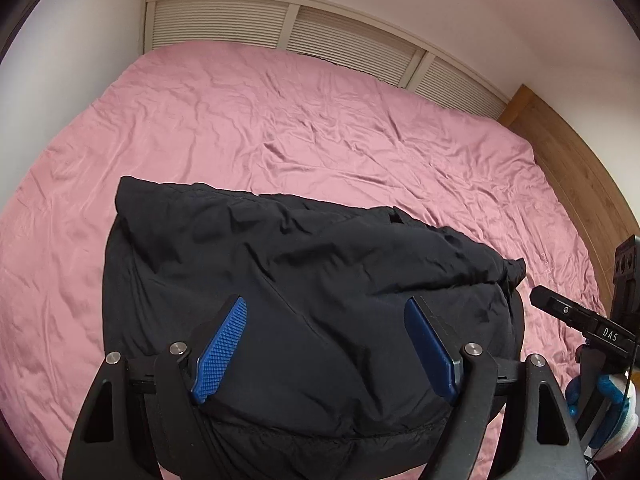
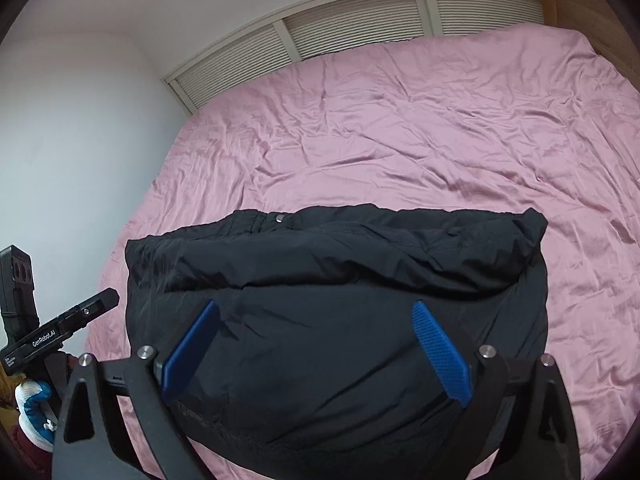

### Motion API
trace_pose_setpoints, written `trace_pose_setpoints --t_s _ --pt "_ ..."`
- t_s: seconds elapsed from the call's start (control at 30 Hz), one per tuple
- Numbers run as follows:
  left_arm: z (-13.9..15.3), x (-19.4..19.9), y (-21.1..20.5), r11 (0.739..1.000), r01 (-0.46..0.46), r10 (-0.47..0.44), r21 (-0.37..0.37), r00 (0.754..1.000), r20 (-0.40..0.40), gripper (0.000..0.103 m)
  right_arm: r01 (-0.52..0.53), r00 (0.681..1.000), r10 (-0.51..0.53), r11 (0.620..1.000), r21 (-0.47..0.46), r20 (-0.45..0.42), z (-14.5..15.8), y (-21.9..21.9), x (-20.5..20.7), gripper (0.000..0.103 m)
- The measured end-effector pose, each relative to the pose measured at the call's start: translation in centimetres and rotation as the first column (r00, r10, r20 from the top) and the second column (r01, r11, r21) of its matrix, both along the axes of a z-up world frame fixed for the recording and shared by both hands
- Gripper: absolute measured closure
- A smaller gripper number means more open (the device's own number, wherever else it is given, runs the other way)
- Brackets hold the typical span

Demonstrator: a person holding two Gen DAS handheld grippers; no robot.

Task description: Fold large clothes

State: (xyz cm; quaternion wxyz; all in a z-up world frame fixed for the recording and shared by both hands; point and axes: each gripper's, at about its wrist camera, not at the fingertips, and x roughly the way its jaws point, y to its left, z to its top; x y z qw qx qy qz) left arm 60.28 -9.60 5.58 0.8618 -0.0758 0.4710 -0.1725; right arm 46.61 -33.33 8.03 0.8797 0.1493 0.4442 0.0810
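Grippers, left [image 1: 326, 344] and right [image 2: 316, 348], tilt down, jaws wide, over folded black jacket [image 1: 280, 280]

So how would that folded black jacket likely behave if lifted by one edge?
The black jacket would likely sag and unfold, since its creased fabric looks soft. Its puffy bulk suggests it is light for its size. On the smooth pink sheet it may slide.

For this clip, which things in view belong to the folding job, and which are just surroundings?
Part of the job:
- puffy black padded jacket, folded into a bundle
- left gripper, jaws open, nothing held
- right gripper, jaws open, nothing held

Just surroundings:
- wrinkled pink bed sheet
- white slatted wall panels
- brown wooden board
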Motion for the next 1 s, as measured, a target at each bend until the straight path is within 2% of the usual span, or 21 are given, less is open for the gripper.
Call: trace_pose_setpoints --t_s 0.17,0.3,0.37,0.5,0.7,0.87,1.0 --pt "-2.9 1.2 -4.7 0.994 0.083 -0.086 0.075 0.996 0.033 0.023 -0.062 0.998 0.063 0.991 -0.115 0.010 -2.9 3.8 1.3 0.005" --pt "-5.4 5.5 -7.7 0.977 0.108 -0.122 0.185 0.991 0.061 0.019 -0.075 0.997 0.074 0.982 -0.174 -0.011 -6.0 4.3 5.4 0.005" --pt "-7.1 8.6 -8.4 0.971 0.106 -0.117 0.216 0.992 0.039 0.017 -0.071 0.997 0.066 0.981 -0.181 -0.034 -7.5 3.9 8.0 0.005" --pt "-11.1 13.5 -9.0 0.973 0.071 -0.066 0.220 0.997 -0.033 0.013 -0.057 0.993 0.039 0.986 -0.159 -0.109 -11.2 2.8 13.0 0.000" --pt "-16.8 17.4 -9.7 0.972 0.044 -0.022 0.231 0.995 -0.098 0.011 -0.033 0.975 0.005 0.992 -0.121 -0.222 -17.5 1.5 18.0 0.000" --pt "-19.6 19.3 -9.9 0.974 0.032 -0.011 0.225 0.995 -0.096 0.010 -0.024 0.975 -0.002 0.993 -0.113 -0.221 -20.8 1.0 20.2 0.000" --pt "-20.6 20.2 -10.2 0.975 0.024 -0.002 0.221 0.995 -0.098 0.009 -0.018 0.976 -0.006 0.994 -0.109 -0.215 -22.0 0.8 21.0 0.000"
